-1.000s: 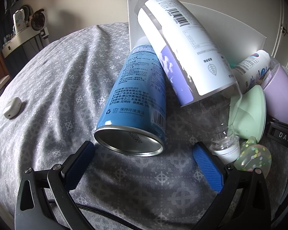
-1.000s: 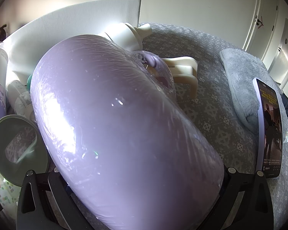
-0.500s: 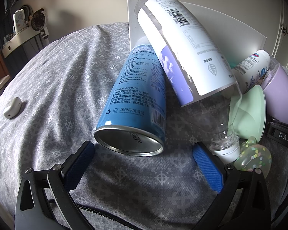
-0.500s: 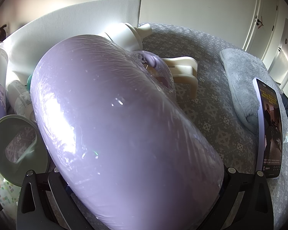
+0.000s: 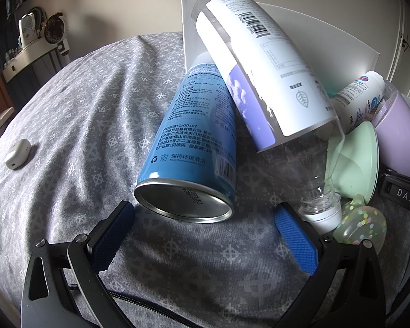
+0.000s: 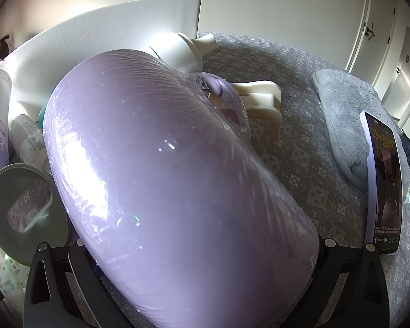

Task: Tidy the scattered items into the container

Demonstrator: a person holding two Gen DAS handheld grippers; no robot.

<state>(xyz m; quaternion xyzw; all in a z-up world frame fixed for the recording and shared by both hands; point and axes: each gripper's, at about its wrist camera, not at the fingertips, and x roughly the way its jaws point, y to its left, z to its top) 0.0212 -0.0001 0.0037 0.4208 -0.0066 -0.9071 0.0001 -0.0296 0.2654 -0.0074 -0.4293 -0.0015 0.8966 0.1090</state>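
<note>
My left gripper (image 5: 205, 235) is open and empty, just in front of the base of a blue spray can (image 5: 196, 142) lying on the grey patterned cover. A clear bottle (image 5: 262, 71) with a white and purple label leans over the can against the white container (image 5: 322, 46). My right gripper (image 6: 205, 281) is shut on a large shrink-wrapped lilac bottle (image 6: 164, 172) with a white cap (image 6: 183, 49), which fills the right wrist view and shows in the left wrist view (image 5: 401, 136). A pale green funnel (image 5: 355, 158), a small white bottle (image 5: 360, 95) and a spotted plastic item (image 5: 363, 224) lie beside it.
A small white earbud case (image 5: 17, 153) lies at far left on the cover. A cream plastic stand (image 6: 262, 104), a grey fluffy slipper (image 6: 344, 114) and a phone (image 6: 382, 180) lie to the right of the lilac bottle. The funnel (image 6: 22, 210) sits at its left.
</note>
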